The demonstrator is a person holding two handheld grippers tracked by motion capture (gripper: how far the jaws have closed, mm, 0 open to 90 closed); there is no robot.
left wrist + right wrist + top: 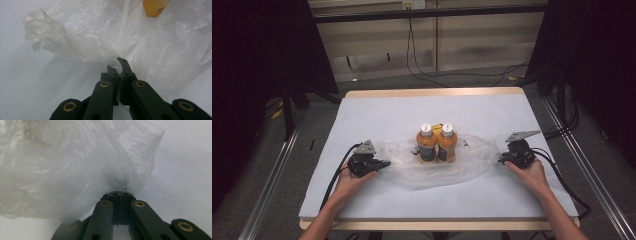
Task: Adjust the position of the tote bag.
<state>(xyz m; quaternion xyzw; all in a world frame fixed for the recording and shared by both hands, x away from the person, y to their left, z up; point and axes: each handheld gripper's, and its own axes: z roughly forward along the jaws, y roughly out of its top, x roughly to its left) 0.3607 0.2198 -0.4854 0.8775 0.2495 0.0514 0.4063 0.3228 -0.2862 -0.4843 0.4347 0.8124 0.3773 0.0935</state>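
Pale grey covers the worktop (362, 120), with dark curtains at both sides of the frame and cables trailing along the far wall. At centre lies a clear plastic bag (437, 165), and two orange juice bottles (437, 144) stand upright side by side within its spread film. The left hand-held gripper (382, 163) has its jaws pressed together, pinching the bag's left edge; the right hand-held gripper (501, 159) is likewise clamped tight on the right edge. I judge the step in hand to be handling the bag around the bottles. Next, both edges probably need lifting evenly, so neither bottle topples.
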